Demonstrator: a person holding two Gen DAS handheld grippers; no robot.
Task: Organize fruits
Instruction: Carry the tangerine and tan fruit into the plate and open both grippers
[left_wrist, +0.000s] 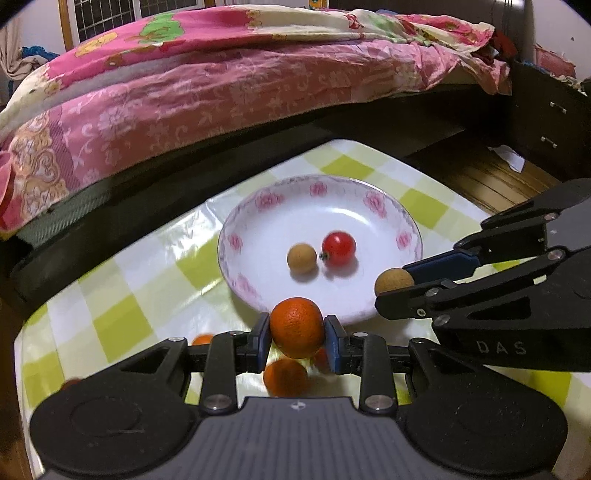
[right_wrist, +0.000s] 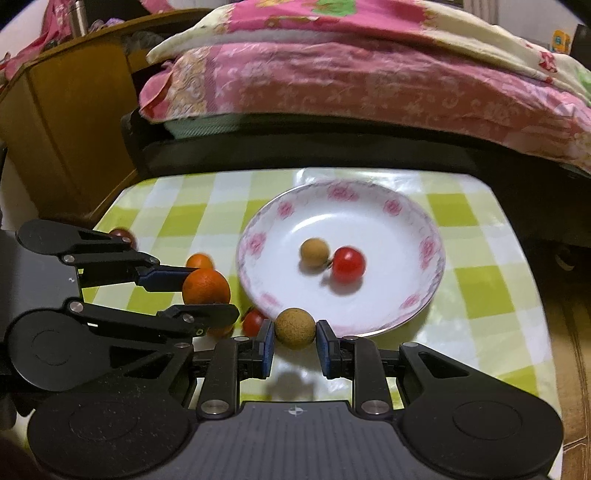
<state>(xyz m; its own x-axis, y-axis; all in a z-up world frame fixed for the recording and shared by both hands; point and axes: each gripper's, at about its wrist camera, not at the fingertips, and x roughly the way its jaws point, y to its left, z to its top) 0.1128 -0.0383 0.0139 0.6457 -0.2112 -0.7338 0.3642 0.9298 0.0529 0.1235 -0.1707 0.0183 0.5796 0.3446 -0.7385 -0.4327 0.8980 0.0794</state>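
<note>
My left gripper (left_wrist: 297, 338) is shut on an orange (left_wrist: 296, 326), held above the table just before the near rim of the white floral plate (left_wrist: 380, 206). My right gripper (right_wrist: 294, 339) is shut on a tan longan (right_wrist: 295, 328) at the plate's (right_wrist: 424, 295) near edge; it shows in the left wrist view (left_wrist: 393, 282) at the plate's right rim. In the plate lie another longan (left_wrist: 302, 257) (right_wrist: 314, 252) and a red cherry tomato (left_wrist: 338, 247) (right_wrist: 349, 264). The left gripper and its orange (right_wrist: 206, 286) appear left of the plate.
On the green-checked tablecloth (right_wrist: 480, 280) left of the plate lie more small oranges (right_wrist: 199, 261) (left_wrist: 285, 376) and cherry tomatoes (right_wrist: 254, 322) (right_wrist: 123, 234). A bed with a pink quilt (left_wrist: 221, 85) runs behind the table. A wooden cabinet (right_wrist: 55, 122) stands far left.
</note>
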